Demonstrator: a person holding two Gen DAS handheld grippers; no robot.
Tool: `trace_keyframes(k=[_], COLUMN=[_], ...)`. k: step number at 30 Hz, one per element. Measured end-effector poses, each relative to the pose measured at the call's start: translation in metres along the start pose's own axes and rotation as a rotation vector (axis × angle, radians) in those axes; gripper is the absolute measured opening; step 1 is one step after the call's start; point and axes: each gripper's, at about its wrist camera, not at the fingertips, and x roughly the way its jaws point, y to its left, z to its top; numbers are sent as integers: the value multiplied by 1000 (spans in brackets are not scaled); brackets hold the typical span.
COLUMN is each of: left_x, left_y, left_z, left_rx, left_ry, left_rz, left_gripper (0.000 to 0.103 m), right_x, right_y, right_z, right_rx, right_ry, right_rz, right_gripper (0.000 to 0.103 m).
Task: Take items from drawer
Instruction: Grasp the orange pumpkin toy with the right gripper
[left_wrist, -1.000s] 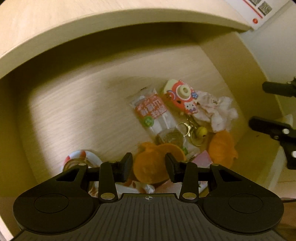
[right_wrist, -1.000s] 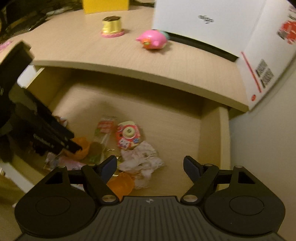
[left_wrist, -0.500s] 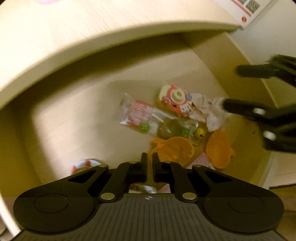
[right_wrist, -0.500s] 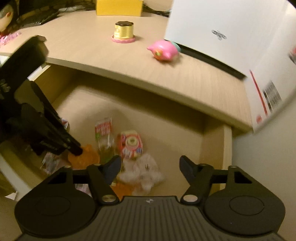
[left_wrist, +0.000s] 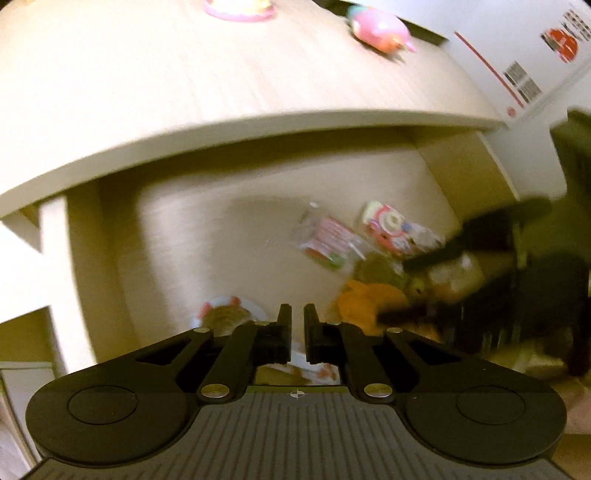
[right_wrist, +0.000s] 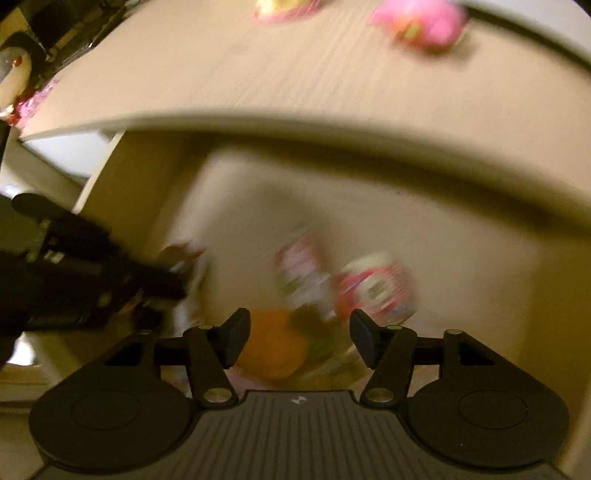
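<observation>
Open drawer (left_wrist: 177, 229) with both tongs above its clutter.
Left tongs (left_wrist: 297, 325) fully closed, gripping nothing visible; right tongs (right_wrist: 297, 339) half-open and closing, nothing pinched, directly over the orange item (right_wrist: 273, 350), so nearer it; its long axis is blurred.

The open drawer (left_wrist: 192, 236) has a pale wood-grain floor, and its contents gather toward its right side and front edge: a clear packet with red print (left_wrist: 328, 240), a red and white toy camera (left_wrist: 386, 227) just beside it, an orange piece (left_wrist: 369, 299) nearer the front, and a round red and white item (left_wrist: 227, 314) by the front edge; blur hides finer detail. Above it, the light wooden worktop (left_wrist: 166, 85) carries a pink toy (left_wrist: 380, 31), a pink-based object (left_wrist: 240, 7) at its far edge and a white box (left_wrist: 524, 62) at its right end.
</observation>
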Motion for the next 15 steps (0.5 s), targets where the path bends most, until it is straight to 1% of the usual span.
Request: trace_keyframes(k=[3,4,5,7,8,10,13,15], left_x=[0,1,3,3,1,-4,-9,-10], left_y=[3,3,3,3,3,4,7,10], left_z=[4,5,7,9,9,7,5,4], left_rx=[5,6,11,27,34,45,60,58], left_ry=[-44,-52,-49,-51,-66,-95,-92,-83], left_rz=[13,13,9,0,4,16,46,58], left_gripper=[8,9,9,9,9,13,14,14], right_x=[17,21,25,30,32,35,34,26], right_y=[19,24,27,31,32,36,44,46], right_z=[-2,-2,-1,3,6,10,10,9], right_rx=[-83,-93,-92,-71,-63,-77,-117,-133], right_ry=[69,84,98,113,127,145,139,112], right_rz=[-50,-61,-71,-59,-53,-61,-82,-109], right_gripper=[60,60,60,61,60,58,58,58])
